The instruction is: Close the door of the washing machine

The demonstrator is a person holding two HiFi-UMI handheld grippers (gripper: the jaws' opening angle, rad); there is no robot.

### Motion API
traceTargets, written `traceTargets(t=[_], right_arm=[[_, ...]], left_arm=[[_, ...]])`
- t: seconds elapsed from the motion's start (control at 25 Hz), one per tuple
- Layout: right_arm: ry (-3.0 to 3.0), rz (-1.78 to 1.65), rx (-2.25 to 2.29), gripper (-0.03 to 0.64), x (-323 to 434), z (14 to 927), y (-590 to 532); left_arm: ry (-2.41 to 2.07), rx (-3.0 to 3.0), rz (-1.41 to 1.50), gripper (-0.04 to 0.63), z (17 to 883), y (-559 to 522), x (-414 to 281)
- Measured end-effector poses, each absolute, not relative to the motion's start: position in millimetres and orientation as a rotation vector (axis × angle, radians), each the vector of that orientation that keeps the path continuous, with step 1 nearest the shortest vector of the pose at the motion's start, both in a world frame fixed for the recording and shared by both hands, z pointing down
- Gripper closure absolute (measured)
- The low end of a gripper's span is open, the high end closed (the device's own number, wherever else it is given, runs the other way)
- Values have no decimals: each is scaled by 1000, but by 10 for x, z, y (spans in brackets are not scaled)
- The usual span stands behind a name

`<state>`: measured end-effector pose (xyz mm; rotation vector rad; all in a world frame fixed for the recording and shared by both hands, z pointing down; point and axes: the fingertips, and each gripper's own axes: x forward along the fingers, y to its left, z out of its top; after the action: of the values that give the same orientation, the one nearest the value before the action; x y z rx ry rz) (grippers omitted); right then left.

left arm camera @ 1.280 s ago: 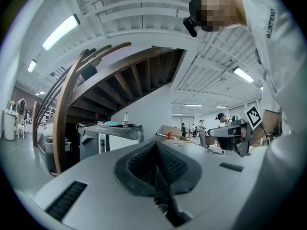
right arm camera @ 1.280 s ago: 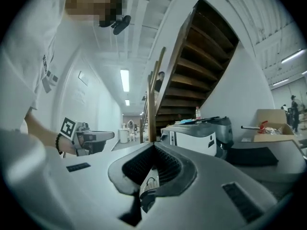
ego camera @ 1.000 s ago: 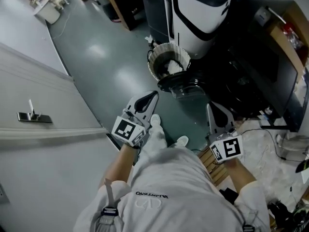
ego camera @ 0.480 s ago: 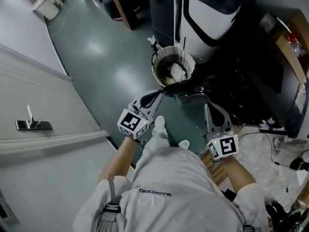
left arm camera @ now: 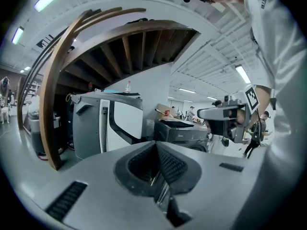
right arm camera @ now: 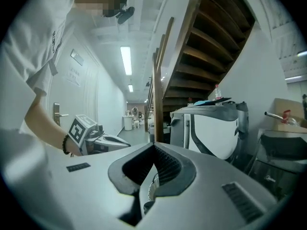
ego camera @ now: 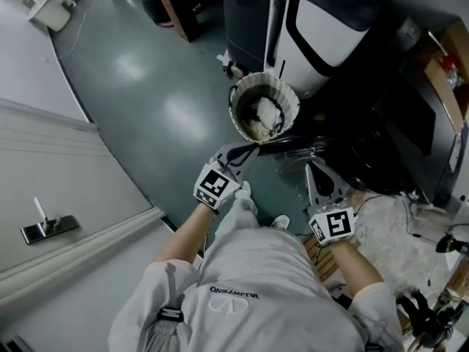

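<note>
The dark washing machine [ego camera: 381, 141] stands at the right of the head view. Its round black door [ego camera: 297, 147] hangs open, low over the floor, partly under a white laundry basket [ego camera: 264, 108]. My left gripper [ego camera: 251, 149] is shut and empty, its tips close to the door's left edge below the basket; I cannot tell whether they touch. To the right, my right gripper [ego camera: 311, 169] is also shut and empty, just short of the door. The left gripper view shows shut jaws [left arm camera: 156, 145] and the dark machine [left arm camera: 184, 131] ahead. The right gripper [right arm camera: 154, 146] points past the basket.
A grey and white appliance [ego camera: 315, 20] stands behind the basket, also in the left gripper view [left arm camera: 110, 123]. A wooden stair post [right arm camera: 157, 99] rises beyond. A white door with a handle [ego camera: 47, 226] is on the left. Cables and white sheeting [ego camera: 396, 218] lie at the right.
Both grippers have moved forward and down toward the basket and the open door. The left one has gone from beside my leg to the door's edge. Both stay shut.
</note>
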<state>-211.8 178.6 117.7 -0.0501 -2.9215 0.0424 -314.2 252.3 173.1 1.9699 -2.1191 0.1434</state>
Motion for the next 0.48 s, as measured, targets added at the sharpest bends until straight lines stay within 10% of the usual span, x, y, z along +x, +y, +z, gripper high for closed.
traceTargets(t=[0.48], right_arm=[[-2770,39,1,606,-2810,2153,1909]], left_arm=[[-1861,2070,242,598,2854,2245,-3607]])
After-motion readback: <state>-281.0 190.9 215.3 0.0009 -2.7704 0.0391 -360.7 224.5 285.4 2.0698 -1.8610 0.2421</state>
